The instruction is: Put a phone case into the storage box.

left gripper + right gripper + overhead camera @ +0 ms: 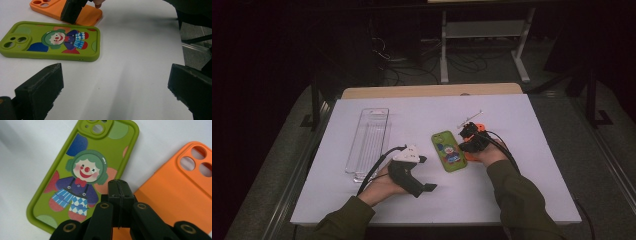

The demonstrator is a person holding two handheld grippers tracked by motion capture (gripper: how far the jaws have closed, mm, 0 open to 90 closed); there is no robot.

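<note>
A green phone case [448,151] with a clown picture lies flat on the white table, camera holes toward the far side. Just right of it lies an orange phone case [480,127], partly under my right hand. My right gripper [468,133] is shut, and its tips rest on the orange case's near-left edge by the green case. In the right gripper view the jaws [120,183] press together with nothing visible between them, the green case [85,172] at left and the orange case [172,195] at right. My left gripper [428,173] stands open and empty, pointing at the green case [50,41].
A clear plastic tray [368,142] lies lengthwise at the table's left. A thin pale stick [469,119] lies just beyond the orange case. The white table top [512,195] ends close on the right, with dark floor and cables beyond.
</note>
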